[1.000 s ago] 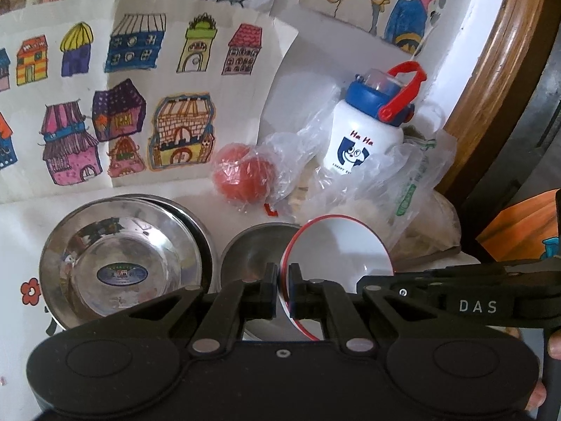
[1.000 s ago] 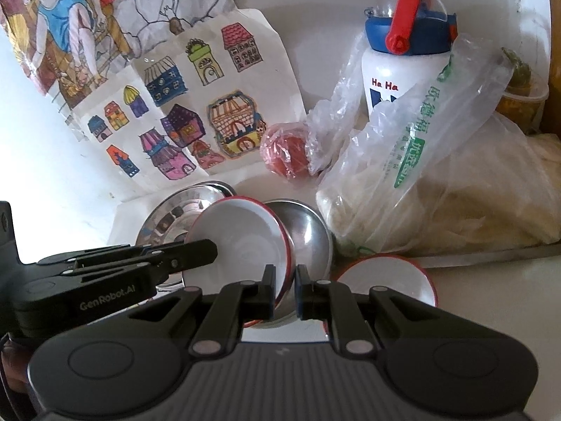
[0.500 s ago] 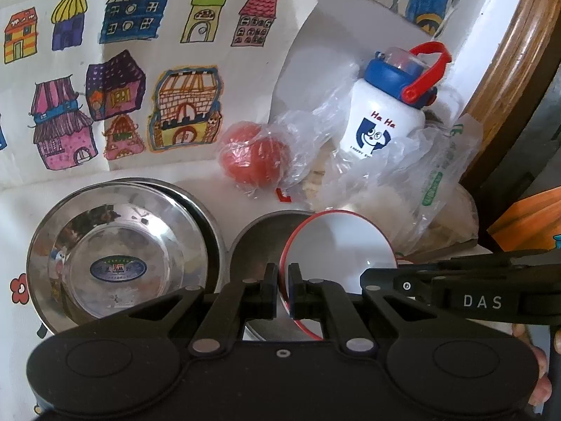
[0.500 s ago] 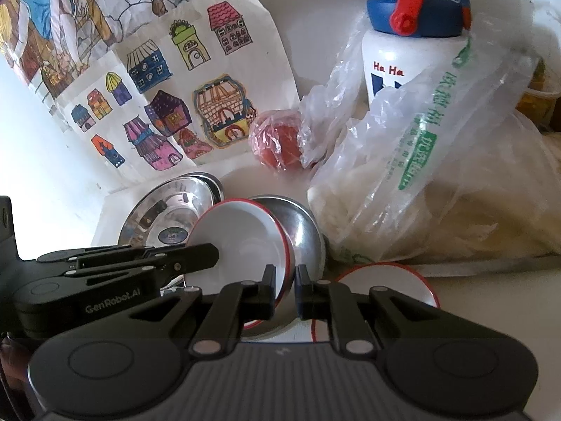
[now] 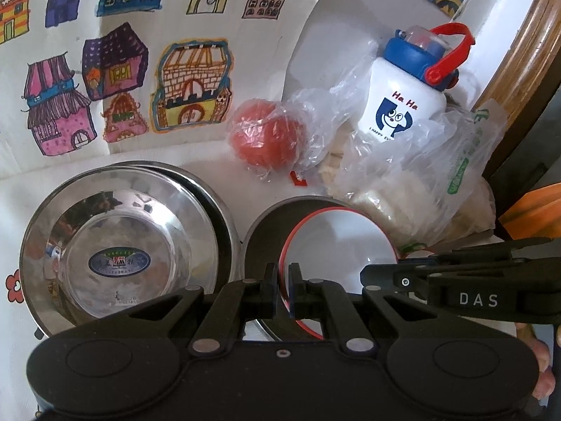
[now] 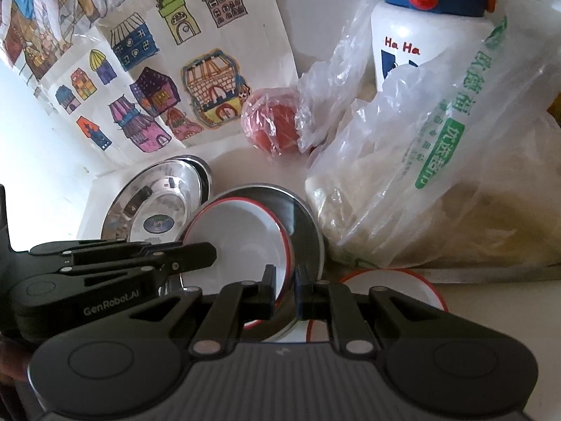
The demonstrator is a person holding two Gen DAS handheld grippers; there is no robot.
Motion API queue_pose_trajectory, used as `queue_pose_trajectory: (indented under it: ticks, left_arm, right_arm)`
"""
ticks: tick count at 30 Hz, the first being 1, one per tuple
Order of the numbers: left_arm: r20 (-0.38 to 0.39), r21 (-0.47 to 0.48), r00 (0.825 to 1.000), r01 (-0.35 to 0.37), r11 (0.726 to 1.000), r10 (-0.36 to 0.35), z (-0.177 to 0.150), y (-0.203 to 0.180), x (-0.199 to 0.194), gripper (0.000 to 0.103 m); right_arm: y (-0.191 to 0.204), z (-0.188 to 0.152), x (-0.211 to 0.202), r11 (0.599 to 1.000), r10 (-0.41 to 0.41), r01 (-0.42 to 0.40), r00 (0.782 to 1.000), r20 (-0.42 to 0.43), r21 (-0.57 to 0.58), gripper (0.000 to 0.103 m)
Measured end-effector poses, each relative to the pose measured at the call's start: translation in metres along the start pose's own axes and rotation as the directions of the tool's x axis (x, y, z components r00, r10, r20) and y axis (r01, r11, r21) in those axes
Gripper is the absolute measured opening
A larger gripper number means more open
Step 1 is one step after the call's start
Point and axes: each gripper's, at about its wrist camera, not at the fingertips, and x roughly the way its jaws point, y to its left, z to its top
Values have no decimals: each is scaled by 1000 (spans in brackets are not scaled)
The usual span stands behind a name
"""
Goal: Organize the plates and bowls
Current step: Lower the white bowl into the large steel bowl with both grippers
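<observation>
Left gripper [image 5: 284,280] is clamped on the near-left rim of a white plate w/ red edge [image 5: 338,245], held tilted over a steel plate [image 5: 266,224]. Right gripper [image 6: 284,282] is closed on the steel plate's near rim, the white plate's edge just beside its left finger. Left of them, stacked steel bowls [image 5: 115,245] sit on the tabletop [image 6: 491,301]. Second red-rimmed plate [image 6: 396,284] lies near right. Far side: bagged tomato [image 5: 266,137], bottle [image 5: 406,105], houses drawing [image 5: 140,70].
</observation>
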Motion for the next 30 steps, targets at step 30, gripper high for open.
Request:
queue_pose_trajectory:
  ticks: [30]
  left_arm:
    - [-30,-41,999,10,999,-11,1,7,5,6]
  right_arm:
    - [13,3,6,997,-54,53,999,-9,-59,19]
